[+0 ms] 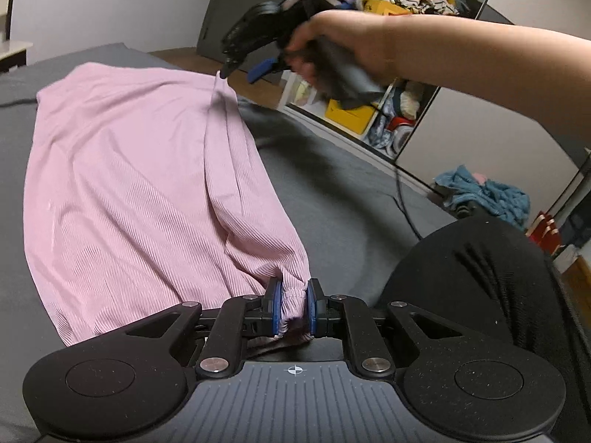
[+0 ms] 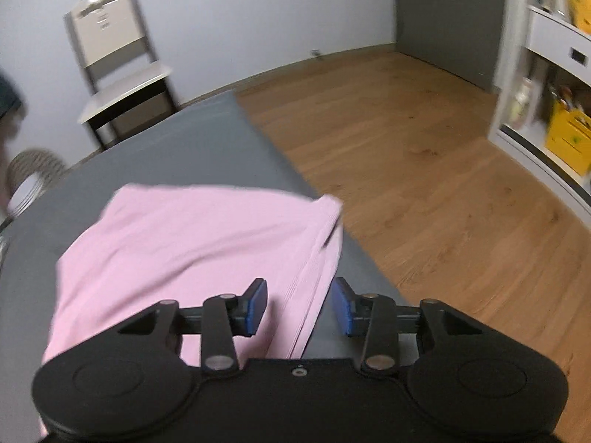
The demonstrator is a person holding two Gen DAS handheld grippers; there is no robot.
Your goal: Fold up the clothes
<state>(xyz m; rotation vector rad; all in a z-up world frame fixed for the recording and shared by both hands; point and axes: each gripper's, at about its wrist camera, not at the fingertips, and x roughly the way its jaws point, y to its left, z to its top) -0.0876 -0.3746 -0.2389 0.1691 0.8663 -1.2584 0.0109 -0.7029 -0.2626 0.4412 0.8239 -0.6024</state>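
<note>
Starting at your left: the pink ribbed garment [image 1: 122, 192] lies spread across the dark grey bed [image 1: 332, 192], reaching from the far left side toward you. Its near corner is bunched up and clamped between the blue pads [image 1: 274, 304] of your left tool [image 1: 294, 304]; the cloth fills the gap between them completely, so that tool is clenched on the garment. From that pinch a raised fold runs away from you along the garment's right edge, up to the far corner.

At that far corner your right hand [image 1: 332, 48] holds the right tool [image 1: 236, 62] above the cloth. In the left wrist view its tips sit right at the lifted edge, but the picture is blurred there. The right wrist view settles it: the right tool [image 2: 301, 306] is spread wide, its two blue pads [image 2: 257, 304] standing well apart, with the stacked edge of the garment [image 2: 177, 243] passing between them and touching neither pad. So that tool is released.

Further right, past the bed's edge, wooden floor [image 2: 424, 147] stretches to an open wardrobe [image 1: 373, 110] holding yellow boxes [image 2: 569, 136] and piled clothes. A blue cloth heap [image 1: 484, 192] lies on the floor near your black-clad knee [image 1: 480, 280]. A pale chair [image 2: 118, 74] stands against the wall beyond the bed.
</note>
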